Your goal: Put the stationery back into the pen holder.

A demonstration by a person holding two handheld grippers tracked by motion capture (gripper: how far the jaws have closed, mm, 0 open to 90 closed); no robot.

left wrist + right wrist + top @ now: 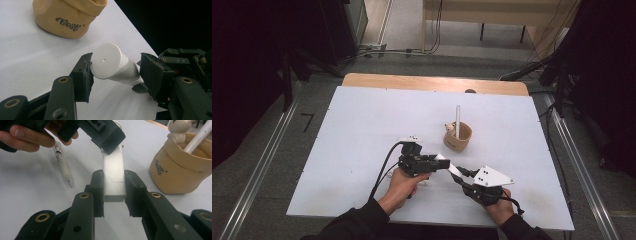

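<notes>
Right gripper (113,192) is clamped on the flat crimped end of the white plastic squeeze tube (113,170), held just above the table. It's light, slick and squishy, so grab the stiff round cap (106,60). Left gripper (115,72) straddles that cap, one pad touching, not clamped yet. Tan pouch-shaped pen holder (458,137) sits beyond.

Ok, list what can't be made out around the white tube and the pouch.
- Tube cap end: right gripper view, hidden behind the left gripper.
- Pouch lettering: right gripper view, blurred.
- Figure in the pouch: head cut off by the top edge there; too small in the high view.
- Clear pen: upper end hidden under fingers.
</notes>
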